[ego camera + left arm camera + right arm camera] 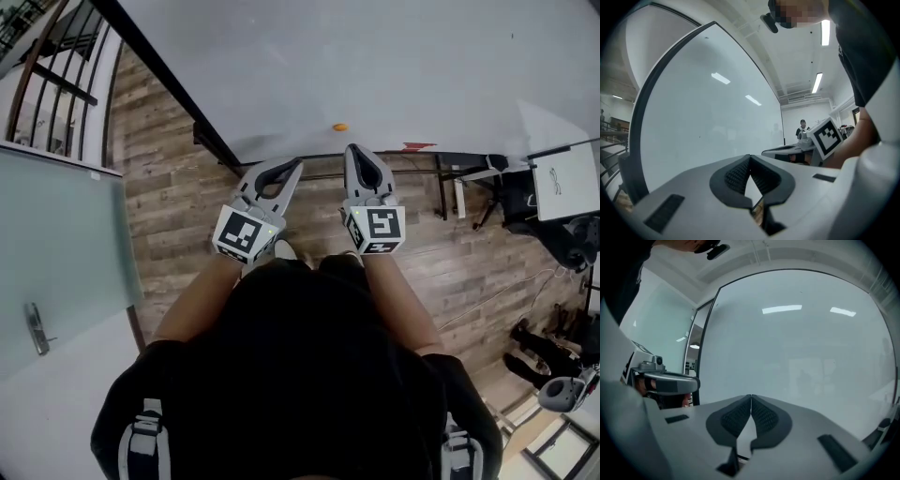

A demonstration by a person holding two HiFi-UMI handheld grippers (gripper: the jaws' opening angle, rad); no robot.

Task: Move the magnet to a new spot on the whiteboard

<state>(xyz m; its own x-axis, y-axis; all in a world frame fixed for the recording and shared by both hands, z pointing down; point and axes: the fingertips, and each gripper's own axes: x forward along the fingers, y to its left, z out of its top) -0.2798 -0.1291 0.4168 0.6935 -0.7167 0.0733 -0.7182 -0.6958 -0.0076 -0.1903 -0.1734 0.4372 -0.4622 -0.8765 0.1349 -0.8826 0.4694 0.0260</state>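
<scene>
My left gripper [289, 171] is closed on nothing, its tips near the lower edge of the whiteboard [375, 66]. The orange magnet [339, 127] sits low on the board, just beyond the tips of my right gripper [360, 152]. That gripper's jaws are pressed together too, and empty.

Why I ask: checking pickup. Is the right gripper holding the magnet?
No, the right gripper is shut empty; the orange magnet sits on the whiteboard.

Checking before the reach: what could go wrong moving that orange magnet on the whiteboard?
1. The right gripper is shut; reaching like that would likely shove the magnet rather than grip it.
2. The magnet is small on a smooth whiteboard, so it could slip from the pads.
</scene>
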